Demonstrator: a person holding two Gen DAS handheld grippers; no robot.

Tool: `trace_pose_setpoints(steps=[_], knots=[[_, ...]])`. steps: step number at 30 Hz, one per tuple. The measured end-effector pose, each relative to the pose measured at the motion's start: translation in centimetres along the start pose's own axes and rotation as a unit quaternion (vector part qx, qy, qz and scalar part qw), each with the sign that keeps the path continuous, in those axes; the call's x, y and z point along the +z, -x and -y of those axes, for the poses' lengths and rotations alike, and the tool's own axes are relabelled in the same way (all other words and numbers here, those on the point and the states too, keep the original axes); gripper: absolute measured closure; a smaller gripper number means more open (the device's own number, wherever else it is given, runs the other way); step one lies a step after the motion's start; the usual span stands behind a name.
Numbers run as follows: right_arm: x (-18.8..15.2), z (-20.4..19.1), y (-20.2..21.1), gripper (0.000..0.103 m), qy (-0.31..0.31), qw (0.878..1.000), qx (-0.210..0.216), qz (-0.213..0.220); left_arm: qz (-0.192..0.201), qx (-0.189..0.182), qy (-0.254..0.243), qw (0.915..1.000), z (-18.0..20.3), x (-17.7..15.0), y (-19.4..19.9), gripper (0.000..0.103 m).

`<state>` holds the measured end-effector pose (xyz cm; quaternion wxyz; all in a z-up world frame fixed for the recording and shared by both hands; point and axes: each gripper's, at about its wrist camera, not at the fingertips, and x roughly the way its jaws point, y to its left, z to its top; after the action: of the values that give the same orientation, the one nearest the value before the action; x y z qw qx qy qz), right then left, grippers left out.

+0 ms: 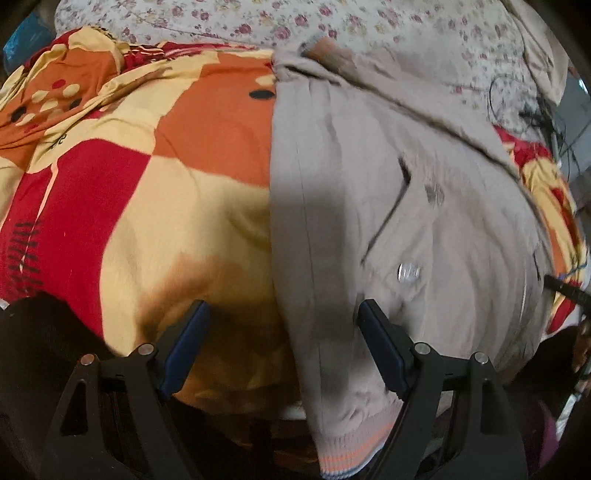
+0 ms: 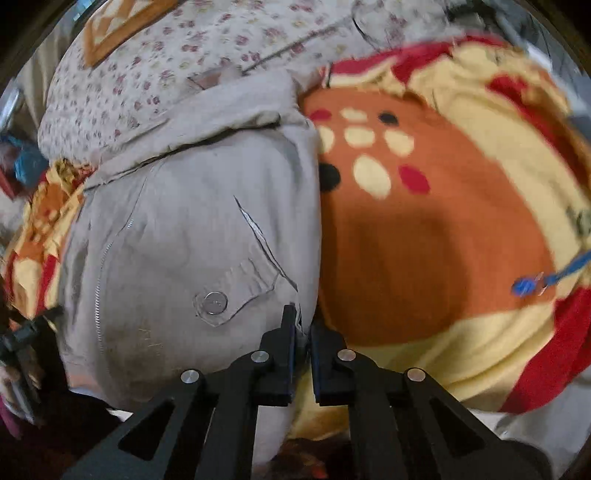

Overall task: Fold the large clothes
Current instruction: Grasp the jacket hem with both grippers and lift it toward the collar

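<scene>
Folding underway: beige jacket (image 1: 388,192) laid flat on orange-red bedspread (image 1: 166,177). Right gripper (image 2: 303,325) pinched on jacket's right side edge near hem; left gripper (image 1: 284,314) wide open, empty, straddling left edge. Left-edge grasp judged needed next.

Patterned bedsheet (image 1: 147,184), floral quilt (image 1: 369,29), blue clip (image 2: 524,286)

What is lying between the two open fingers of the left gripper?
In the left wrist view, the beige jacket's side edge lies there, beside the orange blanket; the left gripper touches neither.
</scene>
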<state>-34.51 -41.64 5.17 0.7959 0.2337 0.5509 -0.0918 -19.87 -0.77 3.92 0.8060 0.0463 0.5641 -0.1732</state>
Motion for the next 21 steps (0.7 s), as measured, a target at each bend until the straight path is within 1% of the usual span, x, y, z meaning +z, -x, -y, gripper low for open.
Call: trace_pose_setpoints(steps=[1,2,3,4,5,6,8,11,13,15,16,21], knots=[[-0.3,-0.1,-0.1,0.086,-0.007,1.000,0.008,-0.009,-0.004,-0.001,-0.003,1.0000,0.1,-0.2,0.0,0.021],[-0.7,-0.2,-0.1,0.072,-0.013,1.000,0.017,-0.019,-0.008,-0.004,-0.005,1.0000,0.2,-0.5,0.0,0.021],[-1.1,-0.2,-0.3,0.060,-0.019,0.998,0.037,-0.038,-0.013,-0.008,-0.008,0.9999,0.4,-0.8,0.1,0.021],[-1.4,-0.5,-0.4,0.039,-0.023,0.997,0.051,-0.050,-0.016,-0.010,-0.011,0.9998,0.4,-1.1,0.1,0.021],[-1.9,-0.7,-0.6,0.034,-0.022,0.995,0.067,-0.066,-0.019,-0.011,-0.016,0.9996,0.5,-1.5,0.3,0.021],[-2.4,-1.0,-0.8,0.035,-0.014,0.994,0.070,-0.078,-0.021,-0.012,-0.018,0.9996,0.6,-1.7,0.3,0.021],[-3.3,-1.6,-1.4,0.032,0.003,0.993,0.066,-0.097,-0.030,-0.016,-0.020,0.9992,0.7,-2.5,0.2,0.021],[-4.3,-2.3,-3.2,0.031,0.012,0.989,0.073,-0.129,-0.054,-0.032,-0.024,0.9977,1.2,-3.5,-0.4,0.021],[-4.5,-2.7,-3.7,0.031,0.019,0.989,0.073,-0.130,-0.069,-0.038,-0.036,0.9963,1.7,-4.0,-0.8,0.021],[-4.7,-2.8,-4.1,0.030,0.019,0.988,0.078,-0.132,-0.074,-0.033,-0.047,0.9956,2.1,-4.3,-1.4,0.021],[-4.6,-3.1,-4.5,0.029,0.015,0.987,0.084,-0.135,-0.075,-0.030,-0.045,0.9957,2.1,-4.3,-1.6,0.021],[-5.0,-3.5,-5.7,0.029,0.008,0.984,0.096,-0.150,-0.073,-0.048,-0.024,0.9959,2.0,-4.3,-2.0,0.021]])
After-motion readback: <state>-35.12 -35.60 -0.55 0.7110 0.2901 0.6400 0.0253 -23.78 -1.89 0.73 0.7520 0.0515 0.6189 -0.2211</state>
